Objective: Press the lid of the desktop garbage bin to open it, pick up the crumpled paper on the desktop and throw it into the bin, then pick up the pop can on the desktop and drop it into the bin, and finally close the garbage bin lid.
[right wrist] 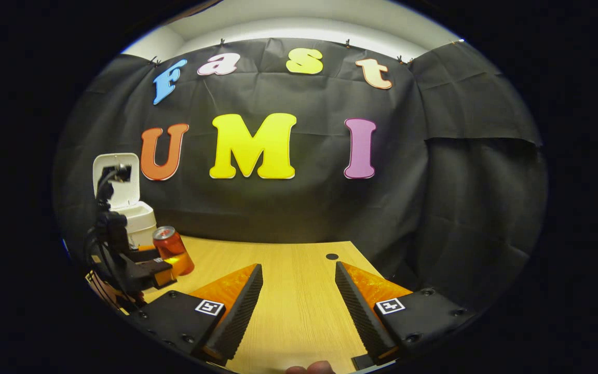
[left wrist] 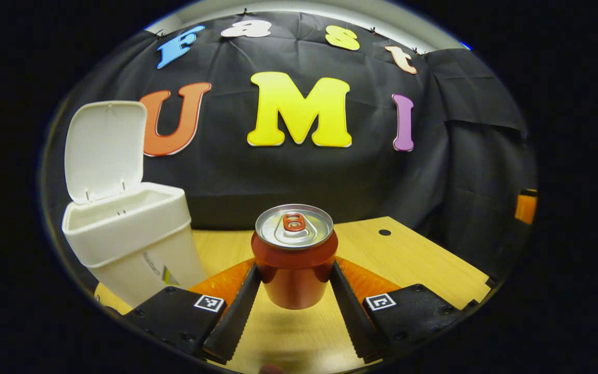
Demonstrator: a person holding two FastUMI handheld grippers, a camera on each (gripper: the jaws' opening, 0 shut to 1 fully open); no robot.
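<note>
In the left gripper view, one white bin stands on the table near its left edge. Its single lid is tipped up and back, so the bin is open. Just right of the bin, one red can is upright and lifted clear of the wood, its silver top and pull tab facing up. The left gripper has its two fingers pressed against the can's sides, one on each side, clamped on it. One small dark hole sits in the table toward the far right corner.

In the right gripper view, the same bin and can show at the far left edge of the table, the can held in the left gripper. The right gripper hovers over bare wood nearer the middle, its two fingers wide apart with nothing between them. The hole lies just beyond.
</note>
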